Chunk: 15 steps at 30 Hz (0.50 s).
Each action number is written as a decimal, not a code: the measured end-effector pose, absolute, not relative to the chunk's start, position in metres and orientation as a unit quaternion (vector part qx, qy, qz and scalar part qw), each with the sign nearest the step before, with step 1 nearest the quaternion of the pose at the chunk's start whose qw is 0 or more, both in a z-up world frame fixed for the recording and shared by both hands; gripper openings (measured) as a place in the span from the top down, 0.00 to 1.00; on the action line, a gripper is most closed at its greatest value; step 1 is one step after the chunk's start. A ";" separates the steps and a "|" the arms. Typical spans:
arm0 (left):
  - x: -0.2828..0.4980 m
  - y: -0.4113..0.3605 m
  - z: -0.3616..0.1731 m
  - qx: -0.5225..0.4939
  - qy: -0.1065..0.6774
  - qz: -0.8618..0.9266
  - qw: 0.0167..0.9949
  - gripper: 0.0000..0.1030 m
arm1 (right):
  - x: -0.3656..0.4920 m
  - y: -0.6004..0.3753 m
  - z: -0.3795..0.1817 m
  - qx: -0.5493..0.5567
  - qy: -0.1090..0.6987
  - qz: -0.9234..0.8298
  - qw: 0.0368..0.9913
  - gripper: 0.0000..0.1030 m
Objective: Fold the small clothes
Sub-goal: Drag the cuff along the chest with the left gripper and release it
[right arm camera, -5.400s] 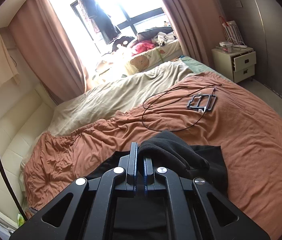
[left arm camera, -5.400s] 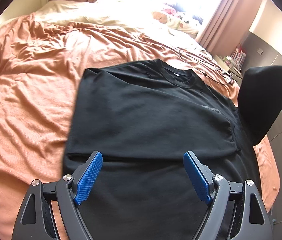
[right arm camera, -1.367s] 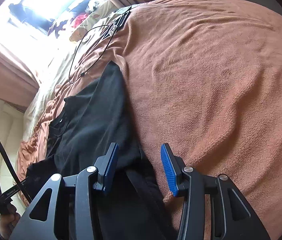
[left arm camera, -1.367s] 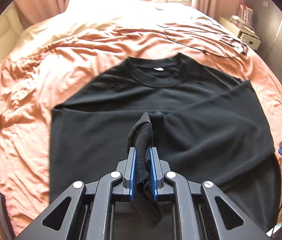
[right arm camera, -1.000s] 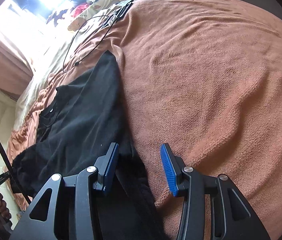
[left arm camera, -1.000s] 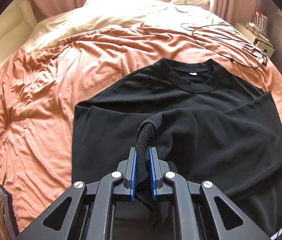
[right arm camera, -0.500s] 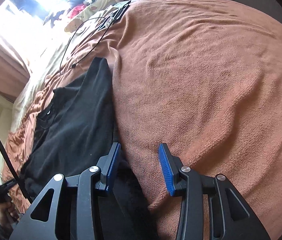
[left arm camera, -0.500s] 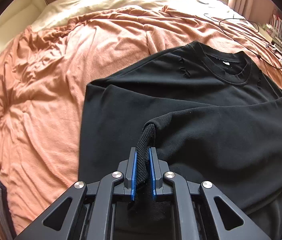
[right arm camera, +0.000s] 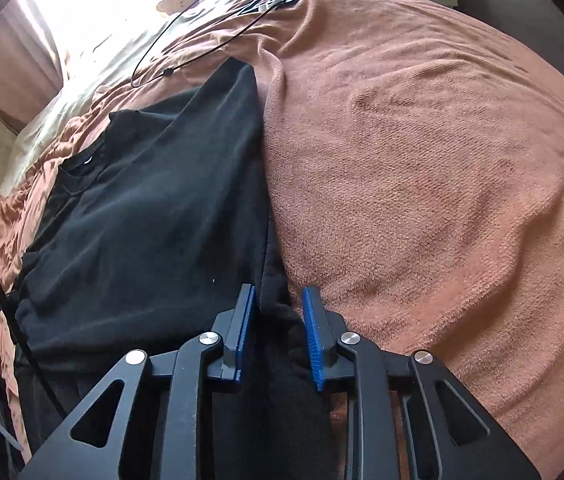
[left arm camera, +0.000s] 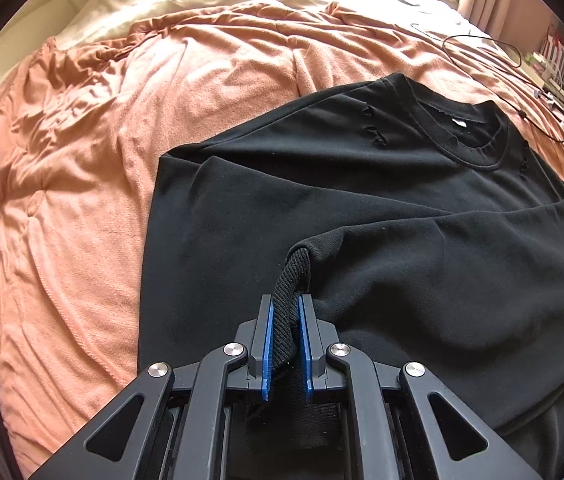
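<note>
Left tongs (left arm camera: 285, 300) pinching ribbed cuff (left arm camera: 289, 280) of black sweatshirt (left arm camera: 361, 216); right tongs (right arm camera: 278, 292) spread, straddling its edge.

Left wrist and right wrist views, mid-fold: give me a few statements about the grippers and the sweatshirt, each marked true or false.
1. The left gripper is shut on the ribbed cuff of the black sweatshirt. True.
2. The right gripper is clamped tight on fabric. False: its blue pads stand apart, with the sweatshirt's edge lying between them.
3. The sweatshirt lies on an orange blanket. True.
4. The neckline points toward the left wrist camera. False: it lies at the far end, away from the camera.
5. A black cable lies on the bed beyond the sweatshirt. True.
</note>
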State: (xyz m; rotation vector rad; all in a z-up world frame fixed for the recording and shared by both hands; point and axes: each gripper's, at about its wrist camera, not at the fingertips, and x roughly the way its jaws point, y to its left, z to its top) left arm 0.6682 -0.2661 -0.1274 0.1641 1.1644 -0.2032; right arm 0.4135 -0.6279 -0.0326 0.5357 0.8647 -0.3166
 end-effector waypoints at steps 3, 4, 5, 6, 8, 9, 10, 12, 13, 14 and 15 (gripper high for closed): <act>0.673 -0.263 -0.134 0.085 0.556 -0.073 0.823 0.78 | 0.414 -0.630 -0.034 0.262 0.413 -0.149 0.860 0.84; 0.673 -0.263 -0.133 0.090 0.556 -0.072 0.823 0.73 | 0.414 -0.630 -0.034 0.266 0.412 -0.148 0.859 0.84; 0.672 -0.261 -0.132 0.095 0.555 -0.072 0.823 0.70 | 0.414 -0.632 -0.034 0.271 0.411 -0.146 0.858 0.84; 0.672 -0.257 -0.129 0.096 0.554 -0.068 0.824 0.70 | 0.414 -0.632 -0.033 0.276 0.410 -0.144 0.857 0.84; 0.670 -0.246 -0.123 0.076 0.552 -0.063 0.828 0.70 | 0.411 -0.634 -0.031 0.287 0.408 -0.139 0.856 0.84; 0.669 -0.242 -0.121 0.066 0.552 -0.063 0.829 0.69 | 0.408 -0.634 -0.030 0.292 0.405 -0.139 0.855 0.84; 0.667 -0.237 -0.118 0.055 0.553 -0.064 0.829 0.69 | 0.406 -0.635 -0.028 0.296 0.403 -0.139 0.855 0.83; 0.662 -0.233 -0.116 0.042 0.554 -0.073 0.828 0.69 | 0.401 -0.636 -0.023 0.300 0.397 -0.140 0.856 0.83; 0.658 -0.232 -0.115 0.040 0.554 -0.081 0.828 0.69 | 0.399 -0.635 -0.020 0.300 0.392 -0.140 0.858 0.83; 0.654 -0.233 -0.113 0.040 0.549 -0.089 0.830 0.69 | 0.397 -0.632 -0.016 0.296 0.385 -0.141 0.863 0.83; 0.650 -0.234 -0.110 0.039 0.543 -0.100 0.833 0.69 | 0.395 -0.630 -0.012 0.292 0.380 -0.140 0.867 0.83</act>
